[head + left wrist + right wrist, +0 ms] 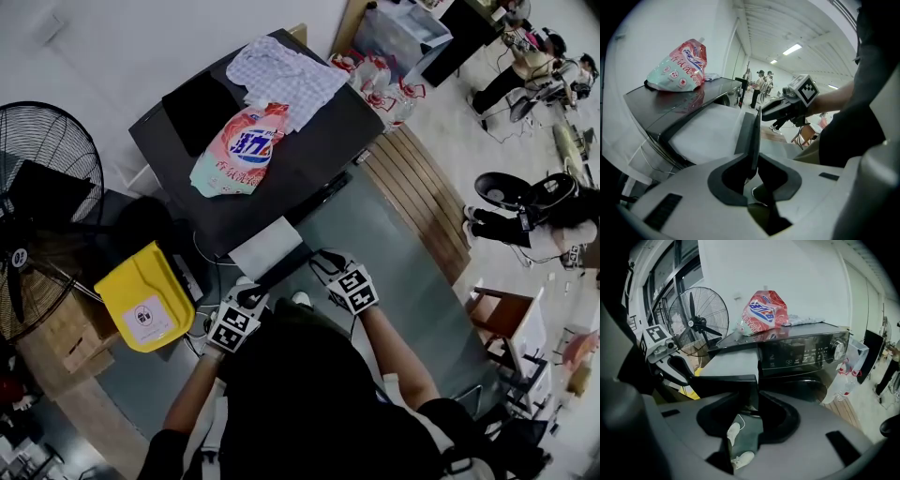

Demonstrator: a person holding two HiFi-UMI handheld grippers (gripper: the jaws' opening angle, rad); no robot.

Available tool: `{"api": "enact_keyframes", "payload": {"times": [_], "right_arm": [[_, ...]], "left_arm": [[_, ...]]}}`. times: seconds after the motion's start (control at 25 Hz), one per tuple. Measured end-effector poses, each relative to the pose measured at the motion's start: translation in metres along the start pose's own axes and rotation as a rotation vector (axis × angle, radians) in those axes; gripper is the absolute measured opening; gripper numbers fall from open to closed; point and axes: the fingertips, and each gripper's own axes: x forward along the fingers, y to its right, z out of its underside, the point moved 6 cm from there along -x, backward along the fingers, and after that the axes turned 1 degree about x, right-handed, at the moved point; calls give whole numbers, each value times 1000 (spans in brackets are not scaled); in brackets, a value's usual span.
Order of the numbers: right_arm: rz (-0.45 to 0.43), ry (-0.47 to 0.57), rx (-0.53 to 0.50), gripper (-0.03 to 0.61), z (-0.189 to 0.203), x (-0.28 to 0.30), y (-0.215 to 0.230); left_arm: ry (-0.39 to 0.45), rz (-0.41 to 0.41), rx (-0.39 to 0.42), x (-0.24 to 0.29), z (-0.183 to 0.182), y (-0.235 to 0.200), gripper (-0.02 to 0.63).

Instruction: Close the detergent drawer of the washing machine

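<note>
The detergent drawer (267, 246) stands pulled out from the front of the washing machine (314, 155), toward me. My left tongs (253, 293) are clenched on the left end of its dark front panel and my right tongs (320, 262) on the right end, so the panel runs from one to the other. On top of the machine lies a detergent bag (242, 148).
</note>
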Motion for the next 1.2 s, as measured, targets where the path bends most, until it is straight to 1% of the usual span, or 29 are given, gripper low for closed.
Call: {"api": "enact_keyframes", "payload": {"times": [0.28,0.44,0.52,0.64,0.8,1.04,1.2], "right_arm": [[18,20,18,138,-19,21,0],[21,28,24,138,-27,26,1],[23,33,26,138,-31,28,1],[25,41,31,138,-34,33,2],[25,53,34,138,-39,36,2],[31,70,44,138,-43,41,4],[41,90,51,138,-51,47,4]], "left_arm": [[26,-52,-19,-6,-5,-29,69],[30,-58,-27,-9,-9,-38,72],[21,-60,-51,-12,-9,-43,76],[9,-65,-96,-16,-5,-51,100],[10,-94,-133,-23,2,-60,127],[3,-135,-164,-31,13,-61,127],[3,-146,-185,-33,18,-62,127]]}}
